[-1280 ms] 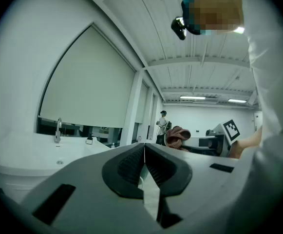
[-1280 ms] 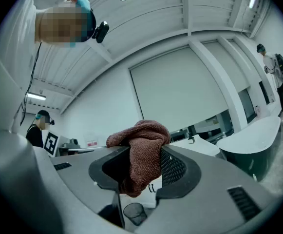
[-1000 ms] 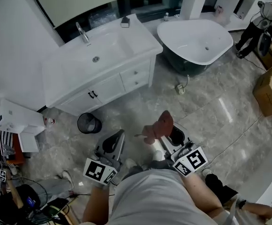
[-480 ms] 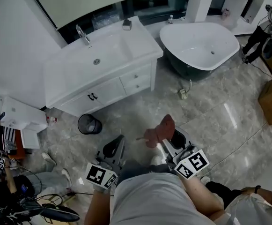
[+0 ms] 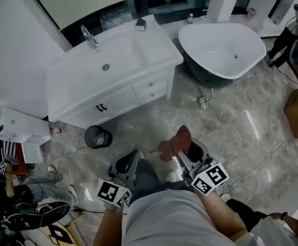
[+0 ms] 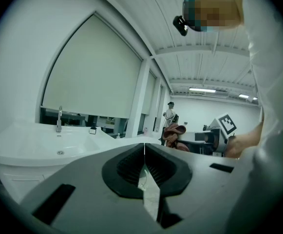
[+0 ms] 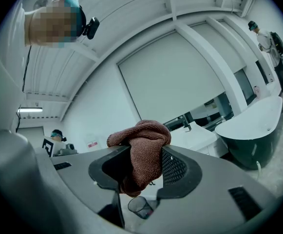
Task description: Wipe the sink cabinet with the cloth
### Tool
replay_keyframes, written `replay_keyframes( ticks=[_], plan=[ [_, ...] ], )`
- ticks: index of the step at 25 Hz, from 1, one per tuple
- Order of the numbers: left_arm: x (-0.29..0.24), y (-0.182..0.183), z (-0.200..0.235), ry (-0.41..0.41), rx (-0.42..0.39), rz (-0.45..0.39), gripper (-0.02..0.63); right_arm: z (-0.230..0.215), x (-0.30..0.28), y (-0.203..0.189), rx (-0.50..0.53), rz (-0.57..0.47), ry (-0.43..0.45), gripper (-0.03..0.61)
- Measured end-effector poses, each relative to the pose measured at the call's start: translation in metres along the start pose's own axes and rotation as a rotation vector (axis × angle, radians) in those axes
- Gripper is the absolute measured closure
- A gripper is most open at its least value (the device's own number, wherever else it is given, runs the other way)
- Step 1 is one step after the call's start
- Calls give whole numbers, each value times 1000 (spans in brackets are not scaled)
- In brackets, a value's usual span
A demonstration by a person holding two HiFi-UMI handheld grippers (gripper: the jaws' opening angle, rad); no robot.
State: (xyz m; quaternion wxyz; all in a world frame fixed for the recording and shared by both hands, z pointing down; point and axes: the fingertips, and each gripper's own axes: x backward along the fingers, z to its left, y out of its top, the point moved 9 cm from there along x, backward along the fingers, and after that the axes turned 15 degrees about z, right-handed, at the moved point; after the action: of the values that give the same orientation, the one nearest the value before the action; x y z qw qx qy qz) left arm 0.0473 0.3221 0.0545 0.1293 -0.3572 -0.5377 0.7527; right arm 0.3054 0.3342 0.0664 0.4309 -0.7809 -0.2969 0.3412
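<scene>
Head view has us standing on the marble floor [image 5: 138, 119], well apart from the white sink cabinet [image 5: 115, 94], which lies at about eleven o'clock from us. Its basin, faucet [image 5: 88, 35] and drawer fronts all face our way. A white bathtub [image 5: 223, 42] sits at one o'clock, and a small black waste bin [image 5: 97, 136] stands on the floor between us and the cabinet, at ten o'clock.

Our right gripper [image 5: 185, 150] has its fingers closed on the reddish-brown cloth [image 5: 173, 143]. In the right gripper view the cloth is bunched between them, bulging over the top and hanging a little below. Our left gripper [image 5: 127, 164] is held low at seven o'clock, beside the right one. In the left gripper view its fingers are pressed together at the tips with nothing between them.

We judge the task to be barely begun. The cloth is in hand, which is the only part done. Nothing touches the cabinet, and no wiping has started as far as we can see. We have yet to close the gap, steer past the bin, lay the cloth on the cabinet and wipe it over.
</scene>
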Motion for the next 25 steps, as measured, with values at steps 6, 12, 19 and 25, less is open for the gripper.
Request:
replay_keyframes(
  ticks=[6,12,19,25],
  plan=[
    [-14,7,66,-32,10,19,601,-1,-60,15,-10,40,-33,416],
    [-21,20,139,-81,15,21,601,7,-128,36,-15,70,-71,416],
    [-20,22,201,-115,32,24,601,14,-191,48,-30,114,-99,416],
    [-19,11,232,-80,75,33,603,7,-238,53,-50,174,-65,416]
  ],
)
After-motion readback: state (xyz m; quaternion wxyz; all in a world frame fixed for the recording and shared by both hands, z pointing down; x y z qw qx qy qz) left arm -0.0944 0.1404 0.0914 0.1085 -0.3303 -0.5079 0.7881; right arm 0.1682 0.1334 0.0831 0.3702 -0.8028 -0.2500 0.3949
